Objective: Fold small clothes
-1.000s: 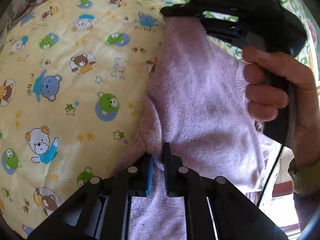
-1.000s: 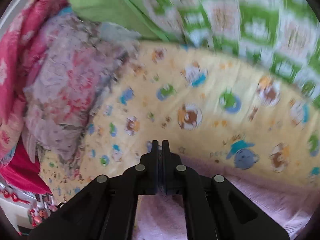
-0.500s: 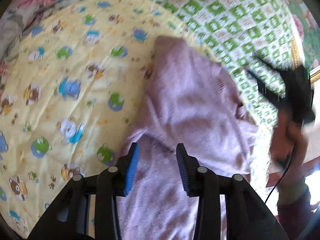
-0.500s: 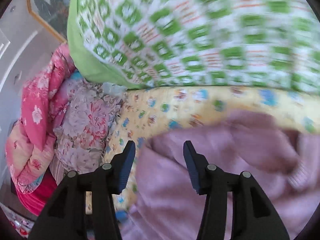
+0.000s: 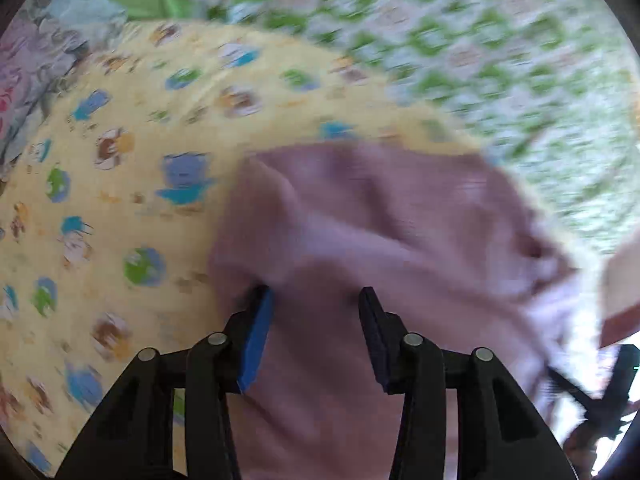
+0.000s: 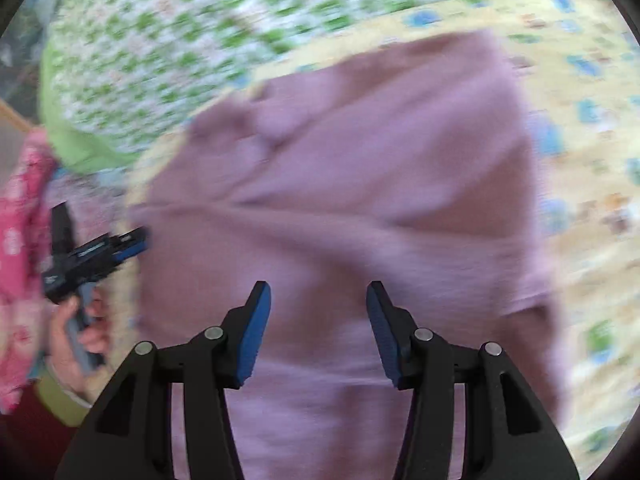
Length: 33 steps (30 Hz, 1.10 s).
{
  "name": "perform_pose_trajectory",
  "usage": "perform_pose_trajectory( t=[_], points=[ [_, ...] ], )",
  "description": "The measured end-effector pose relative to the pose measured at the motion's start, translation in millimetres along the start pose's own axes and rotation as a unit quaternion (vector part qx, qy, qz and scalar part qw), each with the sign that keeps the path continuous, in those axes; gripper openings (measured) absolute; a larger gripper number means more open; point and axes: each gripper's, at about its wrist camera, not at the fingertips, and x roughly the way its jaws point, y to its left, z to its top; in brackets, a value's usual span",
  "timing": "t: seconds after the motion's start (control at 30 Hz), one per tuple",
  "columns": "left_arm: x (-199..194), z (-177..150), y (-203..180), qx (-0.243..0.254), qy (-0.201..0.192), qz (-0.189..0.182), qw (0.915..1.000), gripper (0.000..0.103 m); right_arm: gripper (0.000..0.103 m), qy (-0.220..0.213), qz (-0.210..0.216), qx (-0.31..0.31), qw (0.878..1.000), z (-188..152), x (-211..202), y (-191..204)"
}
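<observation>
A small pink fleece garment [image 5: 384, 232] lies folded on a yellow quilt with cartoon bears [image 5: 120, 184]; it also shows in the right wrist view [image 6: 352, 168]. My left gripper [image 5: 316, 300] is open above the garment's near edge and holds nothing. My right gripper [image 6: 318, 294] is open over the garment and holds nothing. The left gripper also shows in the right wrist view [image 6: 132, 242] at the garment's left side. Both views are blurred by motion.
A green and white checked quilt [image 5: 460, 40] lies behind the yellow one. Pink floral bedding [image 6: 20, 208] is bunched at the left of the right wrist view. A wooden edge [image 5: 624, 292] shows at the far right of the left wrist view.
Both grippers were shut on the pink garment a second ago. They have let go, opened wide and pulled back, and the garment now lies on the quilt.
</observation>
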Motion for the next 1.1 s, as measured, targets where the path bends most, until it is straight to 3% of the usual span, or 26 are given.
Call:
perform_pose_trajectory(
  t=[0.03,0.1,0.2,0.3,0.37,0.5,0.57,0.6,0.67,0.73,0.83,0.97,1.1],
  points=[
    [3.7,0.7,8.6,-0.009,0.001,0.0,1.0,0.044,0.051,-0.004,-0.017,0.011,1.0,3.3,-0.2,-10.8],
    [2.0,1.8,24.2,-0.035,-0.002,-0.029,0.999,0.044,0.051,-0.022,-0.003,0.044,0.999,11.2,-8.6,-30.6],
    [-13.8,-1.7,30.1,-0.043,-0.012,0.002,0.999,0.044,0.051,-0.054,-0.043,0.045,0.997,18.9,-27.1,-33.5],
    [-33.5,-14.2,33.1,-0.06,-0.013,-0.038,0.9974,0.044,0.051,-0.071,0.006,0.044,0.997,18.9,-42.2,-28.5],
    [-46.5,-26.3,28.1,-0.057,-0.017,-0.062,0.9963,0.048,0.051,-0.052,0.041,0.03,0.997,17.4,-38.3,-17.3],
    [-52.5,-59.0,-1.4,-0.014,0.005,-0.09,0.9958,0.05,0.051,0.001,0.038,-0.022,0.999,6.6,-14.4,9.2],
    [-43.6,-73.7,-14.6,0.021,0.03,-0.067,0.9971,0.052,0.053,0.019,-0.025,-0.028,0.999,2.2,-3.9,7.3],
    [-35.2,-79.5,-18.8,0.038,0.044,-0.037,0.9976,0.052,0.052,0.025,-0.063,-0.024,0.997,-0.8,-1.6,1.1],
    [-25.1,-88.5,-20.2,0.058,0.058,-0.004,0.9966,0.048,0.052,0.007,-0.061,0.004,0.998,0.0,-10.3,-10.2],
    [-34.9,-92.1,-19.1,0.057,0.052,-0.01,0.997,0.049,0.052,-0.02,-0.089,0.021,0.996,-0.9,-34.3,-16.1],
    [-58.3,-101.0,-21.9,0.067,0.047,-0.002,0.9966,0.056,0.053,-0.05,-0.056,0.029,0.997,-8.9,-70.1,-21.1],
    [-90.4,-127.5,-20.0,0.067,0.046,-0.017,0.9966,0.06,0.053,-0.051,-0.033,0.032,0.998,-34.8,-106.4,-25.8],
    [-123.1,-180.9,-2.6,0.057,0.06,-0.046,0.9955,0.063,0.054,-0.041,-0.019,0.023,0.999,-80.0,-134.1,-27.9]
  ],
)
